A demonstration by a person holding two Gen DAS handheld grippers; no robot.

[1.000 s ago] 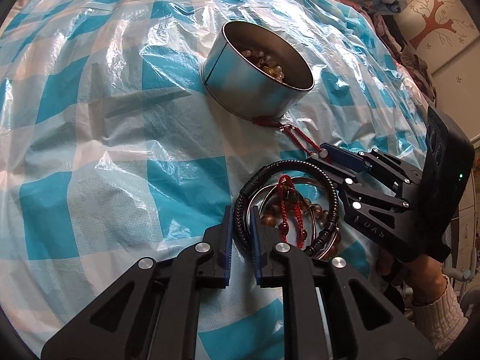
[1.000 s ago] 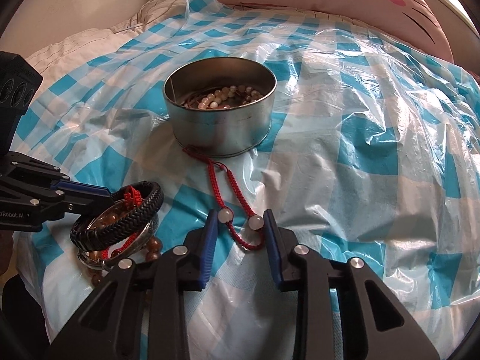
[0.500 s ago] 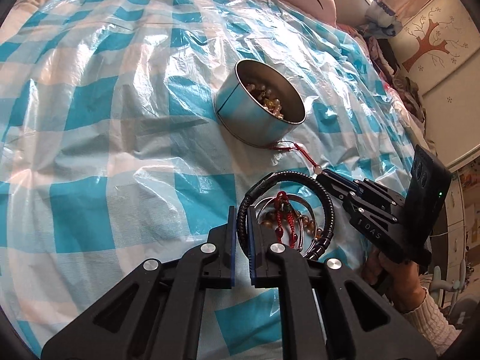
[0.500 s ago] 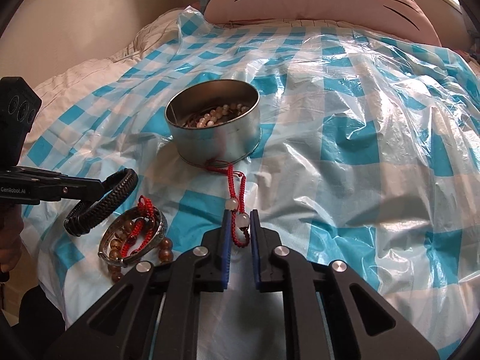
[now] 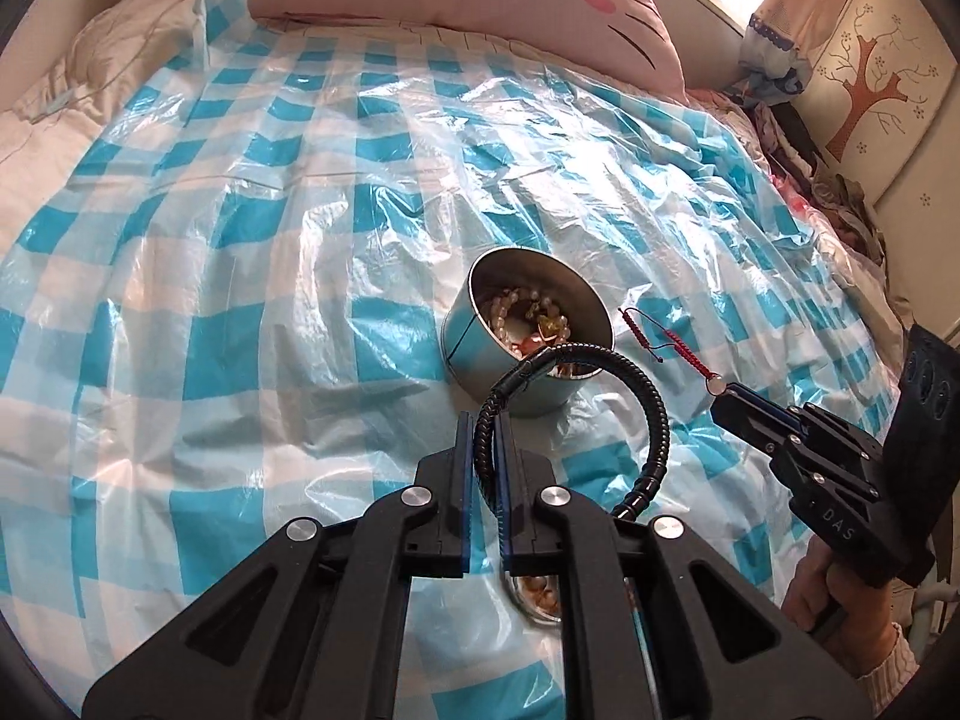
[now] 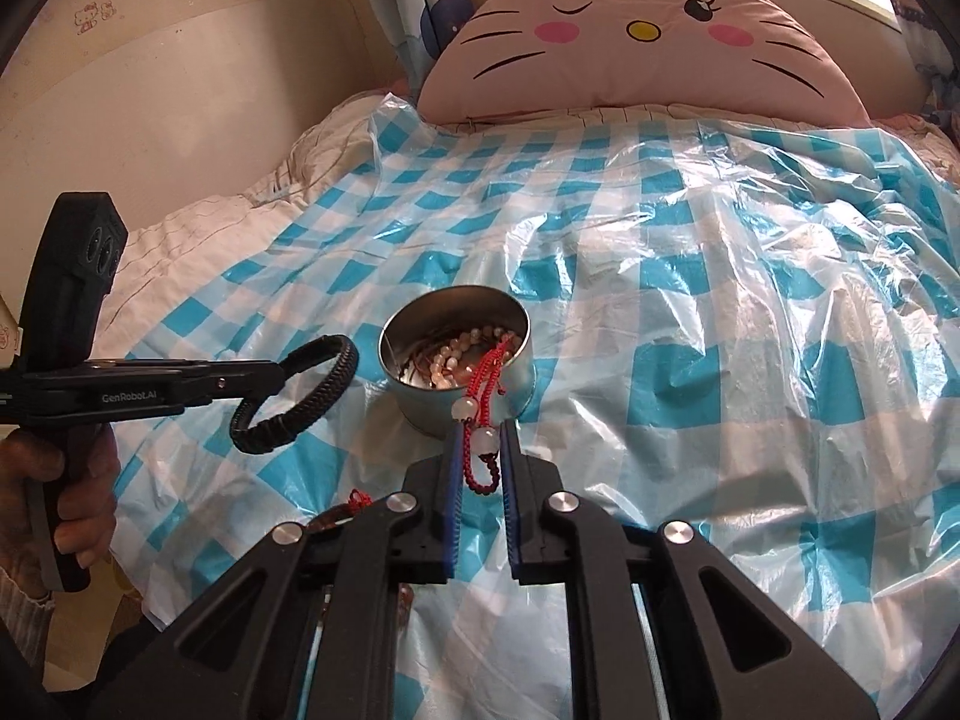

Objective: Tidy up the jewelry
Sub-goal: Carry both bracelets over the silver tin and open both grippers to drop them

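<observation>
Sunlit from a window behind a large pink cat-face pillow, the bed is spread with a crinkled blue-and-white checked plastic sheet, and on that sheet stands a round metal tin, open-topped and already holding pale bead strands.

Two pieces of jewelry are in the air. The left hand-held gripper is clamped on a black braided bracelet, pinching one side of the loop so that the rest arches up and over toward the right; in the left wrist view the top of the arch crosses in front of the tin's near rim. The right hand-held gripper is clamped on a red cord bracelet strung with two pale beads; its long axis runs straight ahead from the fingers, and the free red end hangs over the tin's near edge in the right wrist view.

The tin lies directly ahead of and below both tools. Judged from both views, the right one is the nearer, with its cord seemingly already over the opening, while the left sits to the tin's side with the black loop beside the wall, not above it.

More jewelry, a ring with brown beads, lies on the sheet beneath the left fingers, so the sorting is likely unfinished.
</observation>
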